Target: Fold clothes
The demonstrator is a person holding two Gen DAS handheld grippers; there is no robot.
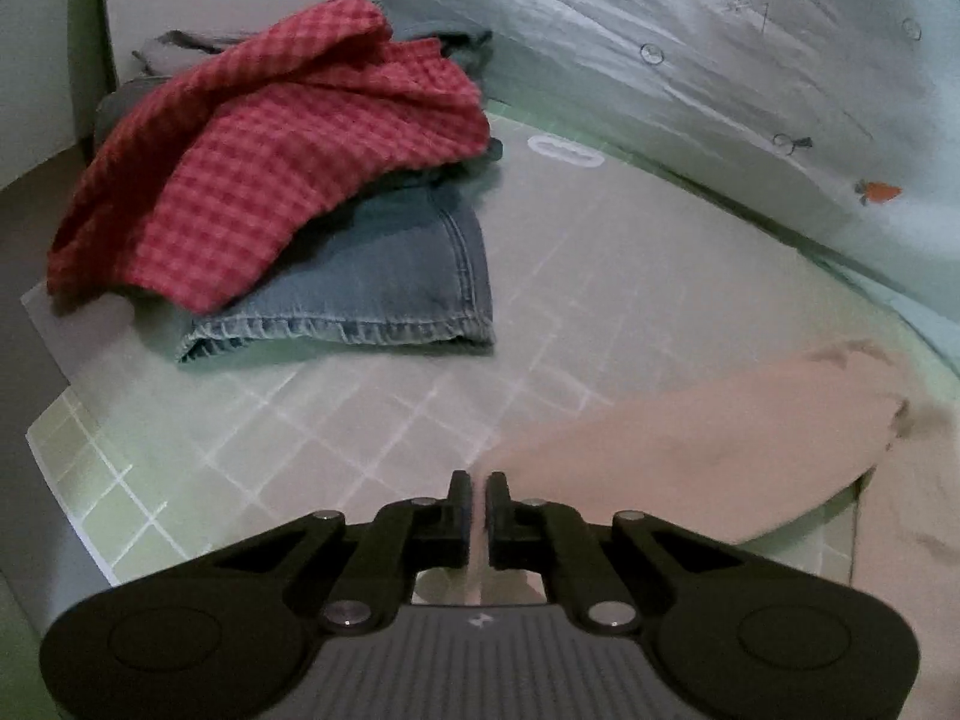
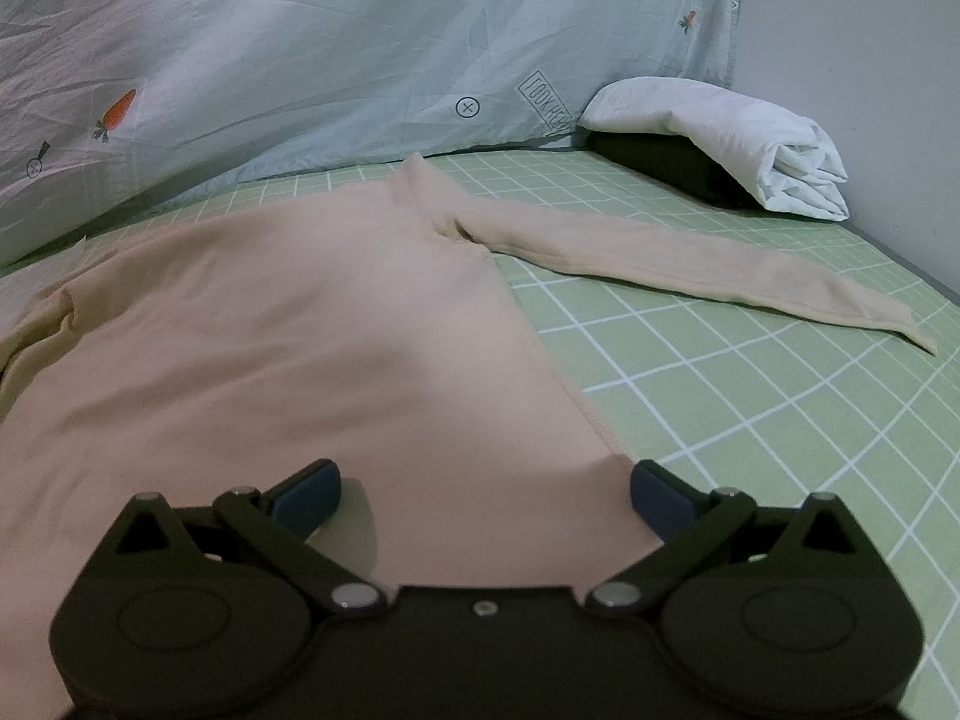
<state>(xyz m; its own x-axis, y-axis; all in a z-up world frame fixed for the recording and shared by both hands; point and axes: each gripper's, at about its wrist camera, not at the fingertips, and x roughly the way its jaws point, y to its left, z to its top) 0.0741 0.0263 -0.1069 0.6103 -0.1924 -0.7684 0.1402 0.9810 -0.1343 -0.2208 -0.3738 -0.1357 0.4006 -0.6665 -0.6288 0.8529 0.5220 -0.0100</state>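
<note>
- Left gripper (image 1: pixel 478 504) nearest the lens: jaws drawn together to a narrow slit, apparently pinching a thin edge of the beige top (image 1: pixel 690 432); a pale strip of cloth shows in the slit, though blur prevents certainty about the hold.
- Right gripper (image 2: pixel 485 495) released, jaws spread wide, hovering over the near hem of the beige top (image 2: pixel 288 330); nothing clamped.
- Beige top spread flat on the bed (image 2: pixel 750 372), body toward the near edge, neck toward the far edge by the duvet (image 2: pixel 330 48).
- Right sleeve (image 2: pixel 690 270) stretched straight out toward the bed's right side; not folded in.
- Left sleeve region rumpled at the left margin of the right wrist view; condition not determinable.
- Red checked cloth (image 1: pixel 270 150) heaped loosely on blue jeans (image 1: pixel 384 294) near the bed's far left corner; jeans appear doubled over, red cloth unfolded. Grey garment (image 1: pixel 174 45) behind, state unclear.
- Folded white cloth (image 2: pixel 732 138) resting on a dark block (image 2: pixel 660 165) at the far right corner.
- Judgement: early stage. Top laid out and smoothed, first fold not yet made; sleeves, body fold, and the heap remain.
</note>
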